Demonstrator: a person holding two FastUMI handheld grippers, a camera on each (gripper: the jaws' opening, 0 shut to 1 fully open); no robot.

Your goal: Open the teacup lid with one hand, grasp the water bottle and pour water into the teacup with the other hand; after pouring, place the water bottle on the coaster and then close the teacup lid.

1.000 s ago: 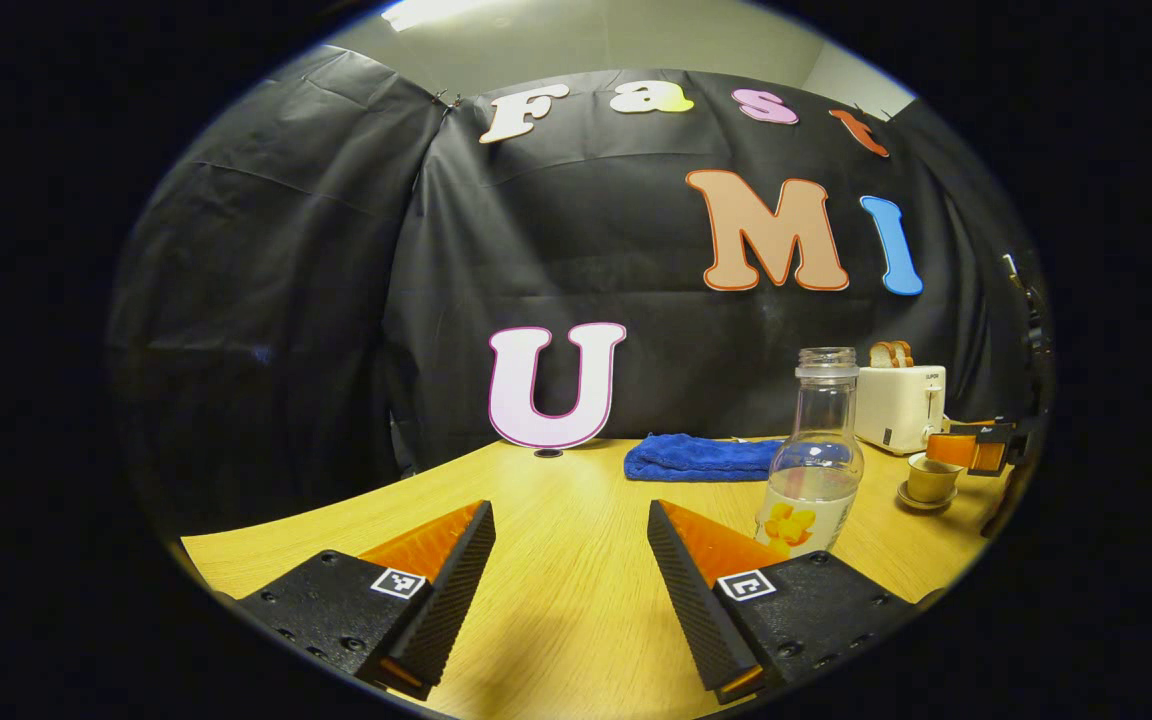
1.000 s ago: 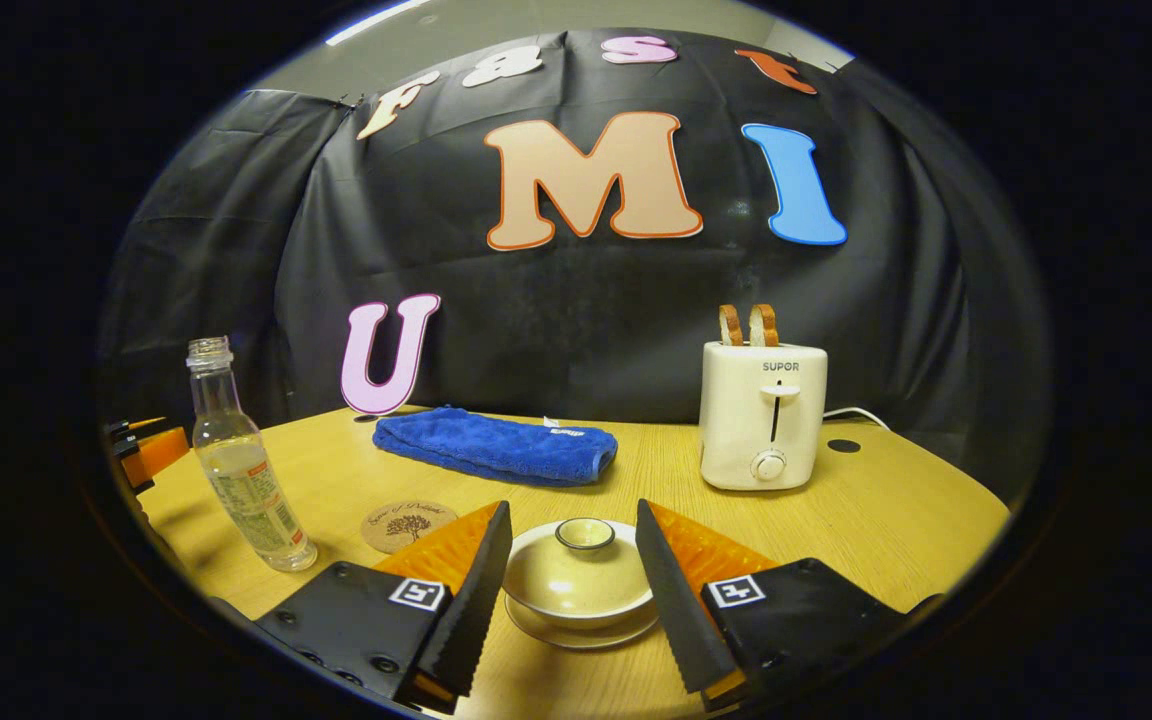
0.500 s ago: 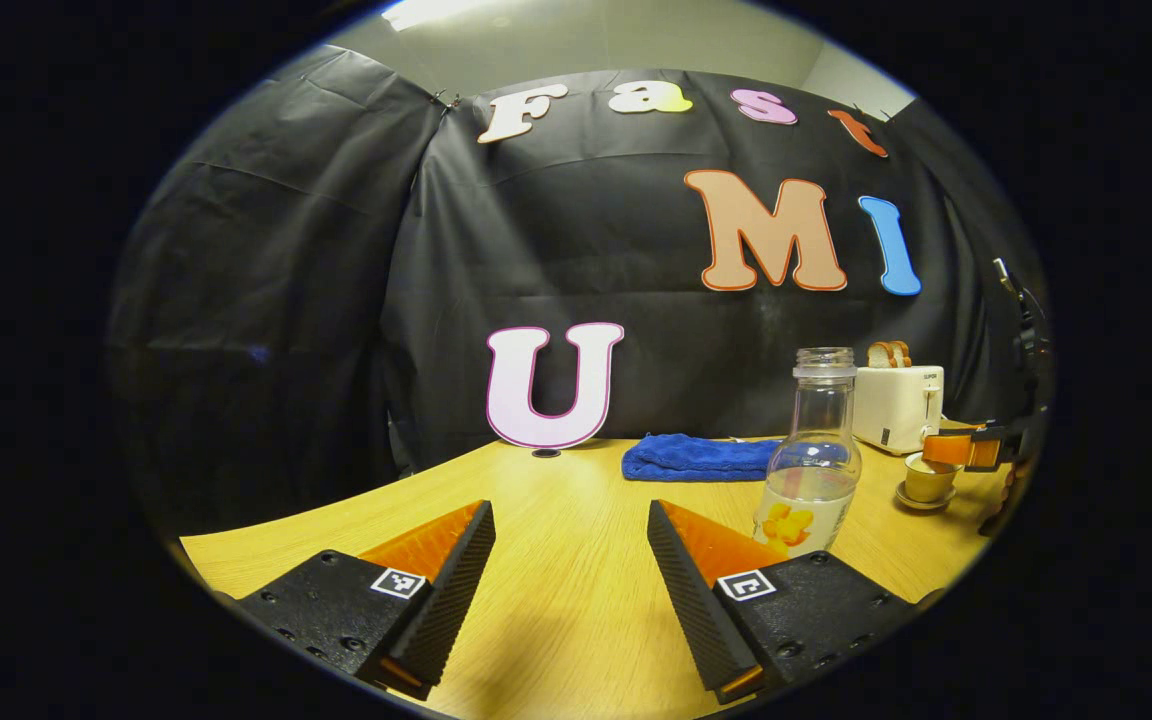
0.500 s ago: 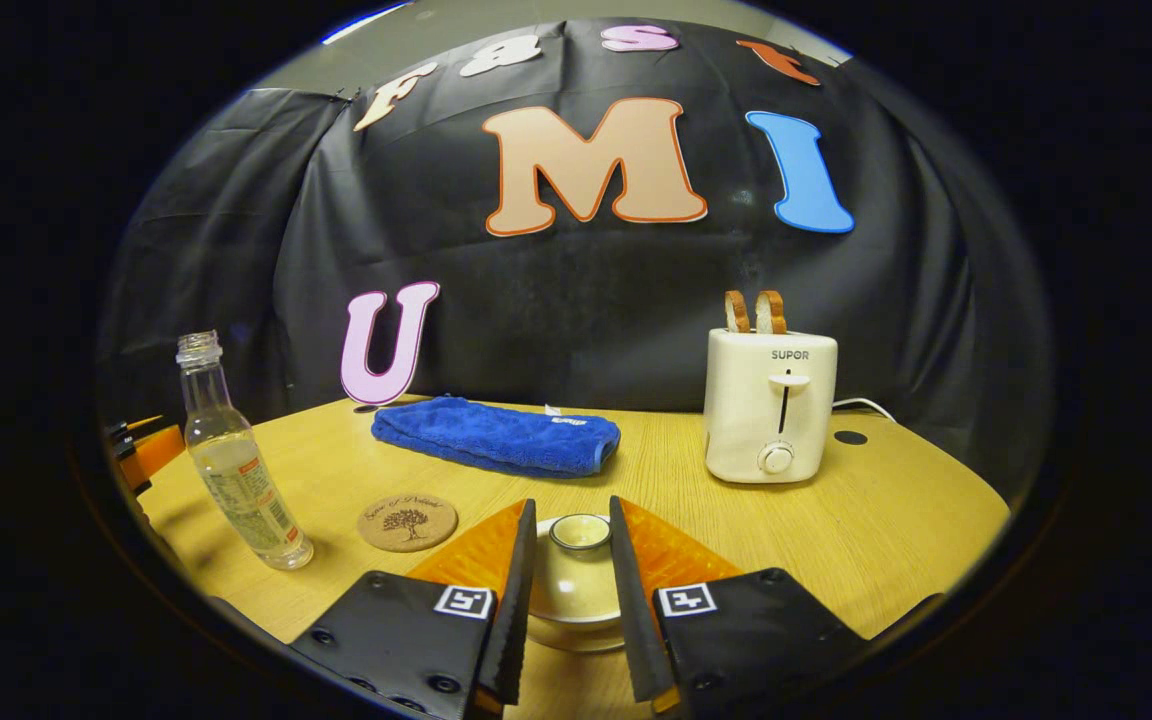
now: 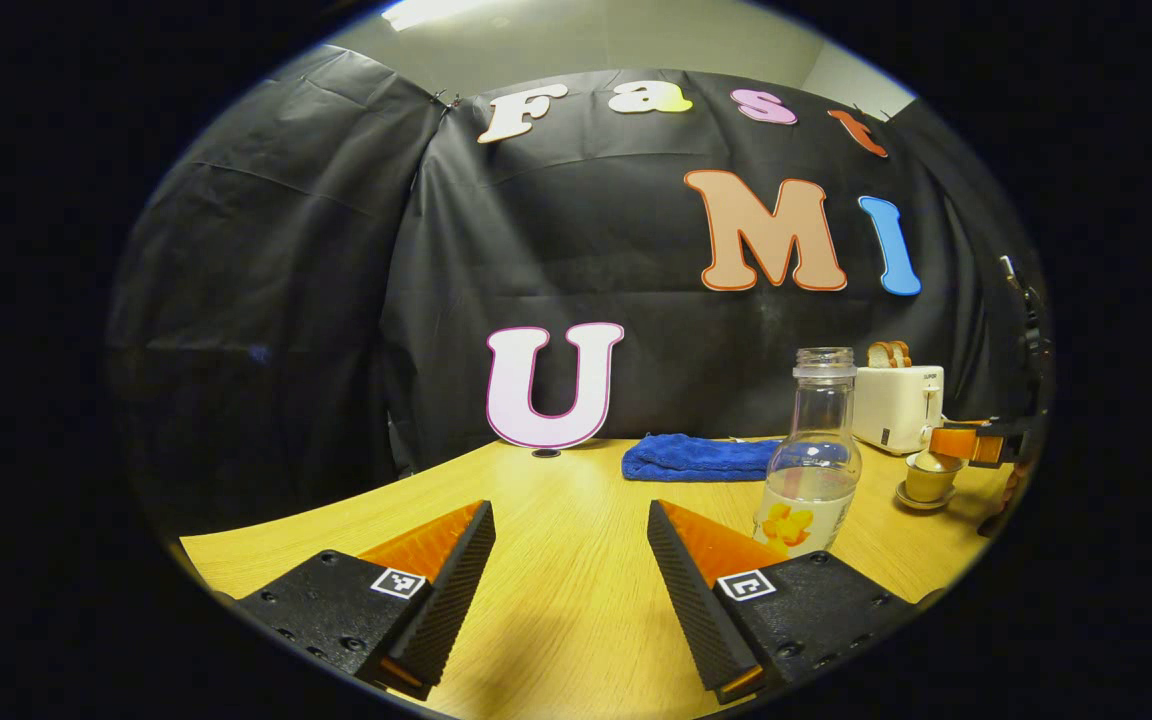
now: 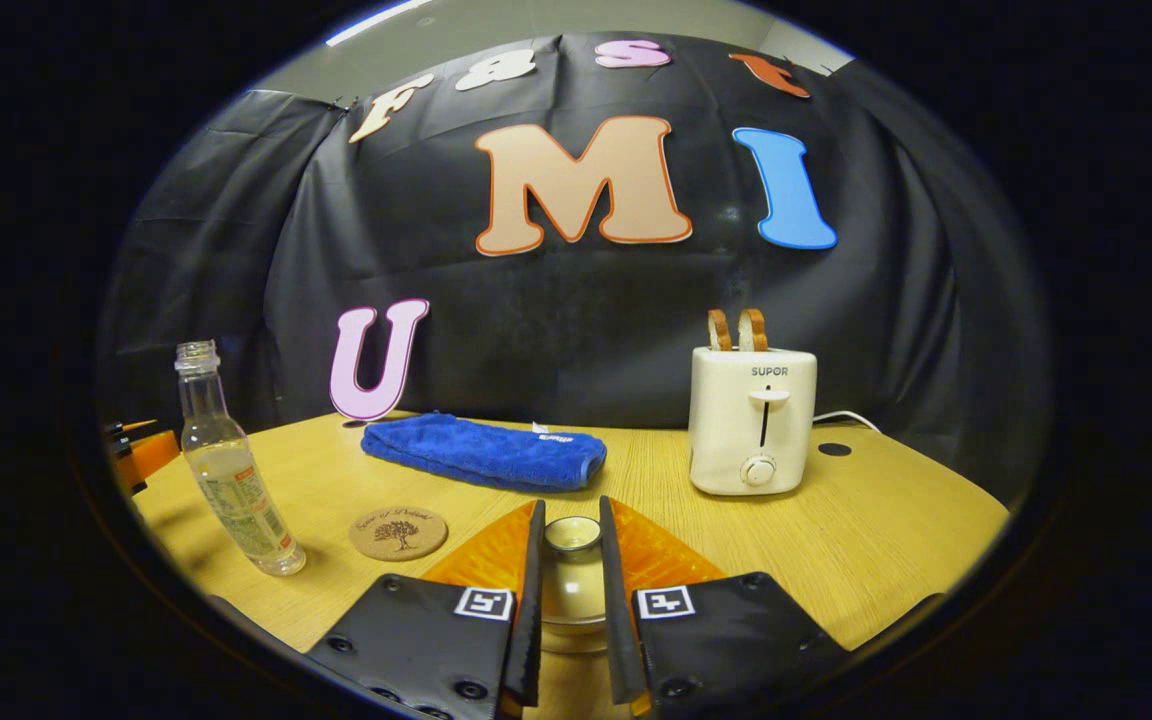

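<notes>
Resting low over the wooden table (image 5: 556, 520), the left gripper (image 5: 568, 590) has its two ribbed, wedge-shaped fingers spread wide, with nothing between them but bare, light grain. Just beyond its right finger stands the water bottle (image 5: 812, 455), upright and without cap: clear plastic, a narrow neck with thread at the mouth, a rounder body with a printed label and a little water in the lower part.

In the right gripper view, the right gripper (image 6: 568, 600) has its fingers drawn narrow around the lid (image 6: 572, 575) of the teacup. The small ring-shaped knob (image 6: 573, 532) sits between the two tips, and the smooth, cream-coloured dome of the lid fills the gap lower down. Both fingers seem to press on its sides. From the left gripper view, the teacup (image 5: 929, 480) is seen far off on its saucer (image 5: 921, 497), with that gripper over it.

A round cork coaster (image 6: 398, 532) with a tree drawing lies flat between bottle and teacup, touching neither. Behind it lies a folded blue towel (image 6: 483, 452), soft and fuzzy, and a glossy cream toaster (image 6: 752, 420) with two slices of bread (image 6: 735, 329) standing in its slots.
</notes>
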